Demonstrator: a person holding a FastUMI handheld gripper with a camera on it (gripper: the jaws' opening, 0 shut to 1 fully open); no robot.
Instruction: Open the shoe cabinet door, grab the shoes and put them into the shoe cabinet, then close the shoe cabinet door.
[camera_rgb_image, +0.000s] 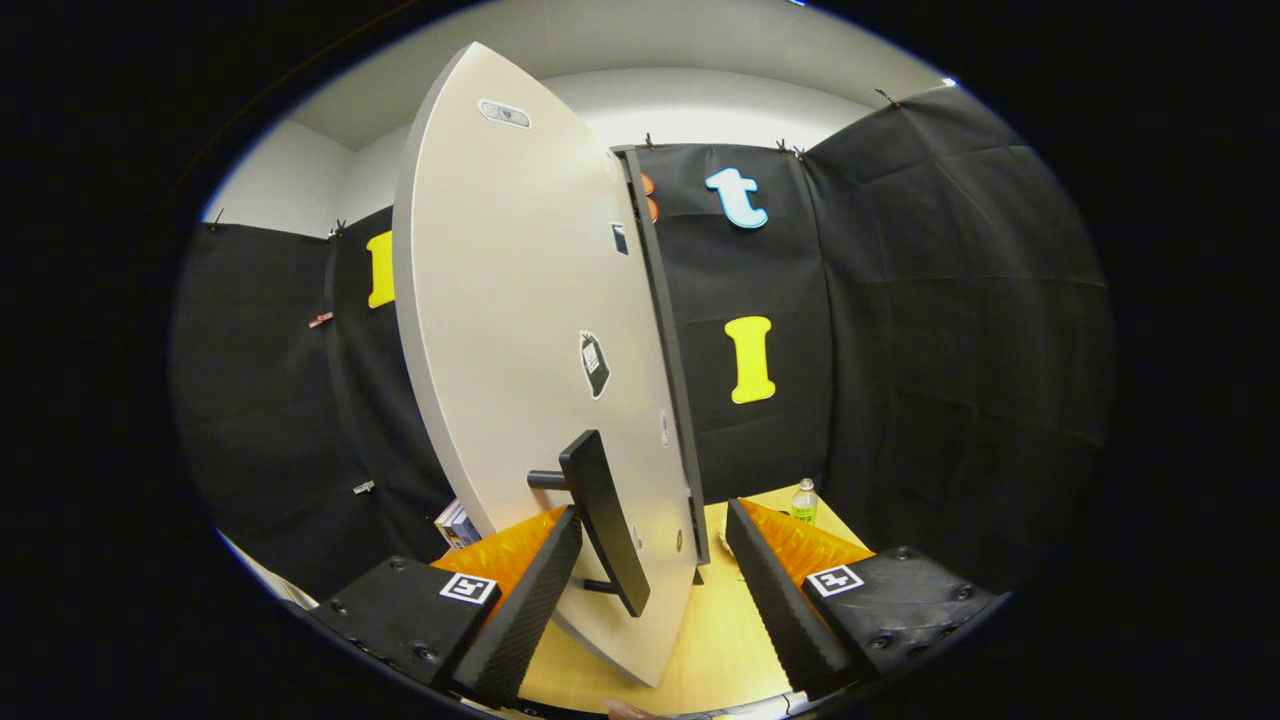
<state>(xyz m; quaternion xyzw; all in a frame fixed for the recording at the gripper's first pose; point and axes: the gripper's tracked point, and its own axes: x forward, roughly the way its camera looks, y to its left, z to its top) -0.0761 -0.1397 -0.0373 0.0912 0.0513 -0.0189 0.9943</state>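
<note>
**Jaws spread around the door handle, cabinet door ajar**

Seen from the gripper (655, 580) camera: jaws set wide, one finger at lower left of the frame, the other at lower right, neither pressing on anything. Between them, nearer the left finger, a dark bar handle (605, 520) standing off the shoe cabinet door (520, 330) on two short posts. Left finger close beside the handle, possibly touching its lower end; cannot tell for sure. Right finger well clear of it.

Pale grey door filling the centre and upper left of the frame, swung partly open and seen at an angle, its dark edge (665, 340) running down the middle. On the door face, a small black-and-white tag (594, 363) at mid-height, a smaller dark mark above it, and a catch plate (504, 113) near the top.

Below, a light wooden surface (720, 640) at bottom centre. On it, right of the door edge and beyond the right finger, a small clear bottle (804, 502) with a green label. Left of the door's foot, a small box (456, 524) partly hidden behind the left finger. Black cloth booth wall (950, 350) behind everything
</note>
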